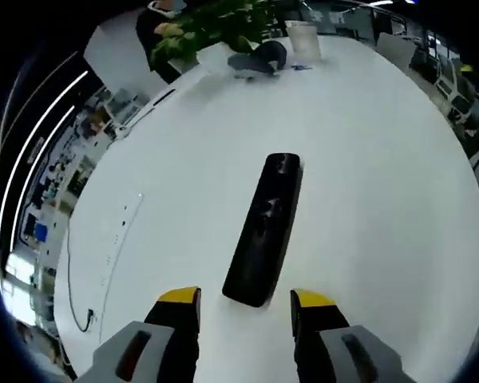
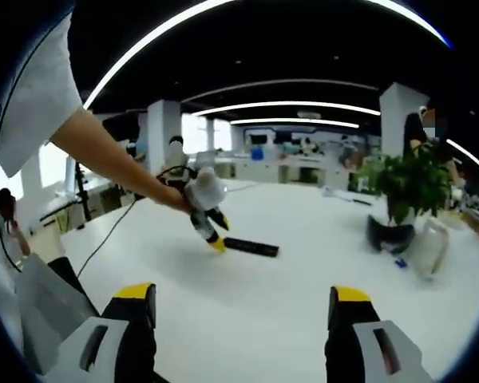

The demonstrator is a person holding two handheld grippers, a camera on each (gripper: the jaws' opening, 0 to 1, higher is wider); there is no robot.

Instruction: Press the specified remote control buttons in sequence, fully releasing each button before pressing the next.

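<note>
Apparently this is the approach before a press: the left gripper (image 1: 245,307) hangs over the near end of the black remote (image 1: 265,229), which lies flat on the white table (image 1: 383,199) — jaws wide apart, touching nothing. Next it must come down onto the named button. The right gripper (image 2: 243,307) is held back — also open and empty.

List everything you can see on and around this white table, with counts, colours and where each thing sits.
Remote control: one, black, lying flat mid-table, just beyond the left tool's open jaws.
Table: one, white.
Potted plant: one, green leaves, far end of the table.
Headset-like object: one, dark, beside the plant.
Clear container: one, transparent, near the plant.
Cable: one, dark, along the table edge.
Left tool: one, grey with yellow-tipped jaws, open.
Right tool: one, same colours, open, above bare tabletop.
Person's arm: one, holding the left tool.
</note>
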